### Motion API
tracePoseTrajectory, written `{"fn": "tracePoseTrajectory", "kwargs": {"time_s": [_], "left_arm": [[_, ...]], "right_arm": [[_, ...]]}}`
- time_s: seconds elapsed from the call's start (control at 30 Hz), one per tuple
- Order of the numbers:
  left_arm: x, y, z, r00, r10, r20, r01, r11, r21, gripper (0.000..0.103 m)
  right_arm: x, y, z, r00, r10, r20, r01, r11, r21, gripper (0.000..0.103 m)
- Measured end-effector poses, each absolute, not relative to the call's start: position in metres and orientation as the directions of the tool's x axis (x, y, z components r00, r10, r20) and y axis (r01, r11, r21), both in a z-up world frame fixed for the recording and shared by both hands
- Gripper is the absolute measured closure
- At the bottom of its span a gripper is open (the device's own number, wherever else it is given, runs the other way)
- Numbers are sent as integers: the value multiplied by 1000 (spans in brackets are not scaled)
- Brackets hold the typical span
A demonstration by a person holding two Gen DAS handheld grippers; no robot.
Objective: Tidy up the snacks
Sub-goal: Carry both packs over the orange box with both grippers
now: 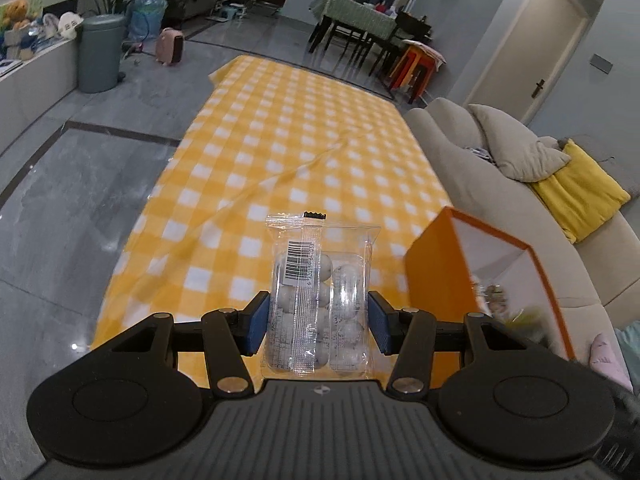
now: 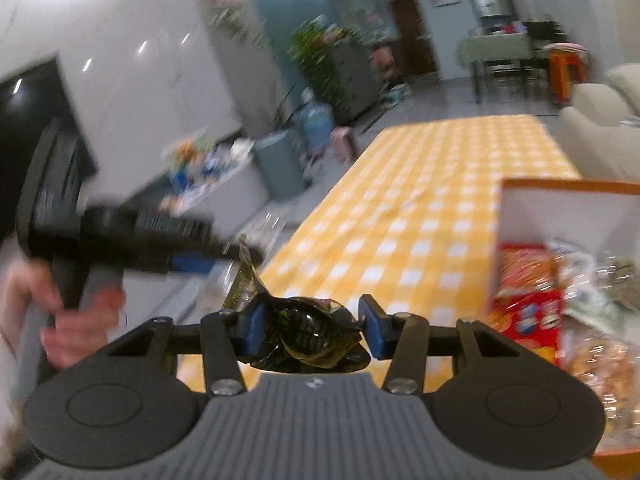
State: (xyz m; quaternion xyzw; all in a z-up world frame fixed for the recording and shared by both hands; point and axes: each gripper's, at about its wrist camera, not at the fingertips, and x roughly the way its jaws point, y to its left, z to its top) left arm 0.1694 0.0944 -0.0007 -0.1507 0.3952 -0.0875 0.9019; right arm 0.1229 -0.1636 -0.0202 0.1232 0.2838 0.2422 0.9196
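Observation:
My left gripper [image 1: 318, 312] is shut on a clear packet of round white snacks [image 1: 316, 292] with a barcode label, held above the near end of the yellow checked table [image 1: 304, 148]. An orange box with white inside [image 1: 476, 268] stands just right of it. My right gripper [image 2: 312, 320] is shut on a crumpled dark green snack wrapper [image 2: 308, 332], held above the table's near edge. In the right wrist view the orange box [image 2: 560, 208] sits to the right, holding several snack packs, among them a red one [image 2: 528, 304]. The left gripper [image 2: 120, 236] shows blurred at the left.
A beige sofa [image 1: 480, 160] with grey and yellow cushions runs along the table's right side. Grey tiled floor lies on the left, with a grey bin [image 1: 98, 54] and a low shelf of toys. A dining table with chairs [image 1: 360, 28] stands far behind.

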Motion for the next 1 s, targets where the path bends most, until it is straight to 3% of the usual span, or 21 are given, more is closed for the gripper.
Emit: {"fn": "tracePoseTrajectory", "kwargs": {"time_s": [0.13,0.43,0.8,1.0], "left_arm": [[170,63,11,651,-324,-687,100,933,-346,45],[175,-30,14,525,-425,-737,209,904,-372,45],[180,-110,-2,384,-405,-830,288,906,-309,45],[188,-124,-12,347,-378,-858,292,913,-284,45]], "right_arm": [[127,-212,4,786,419,-454,-258,891,374,56],[177,-284,-3,681,204,-703,-15,964,265,56],[240,-319,-36,446,124,-886,42,986,160,56],[257,-317,-50,379,54,-924,28,997,70,56]]}}
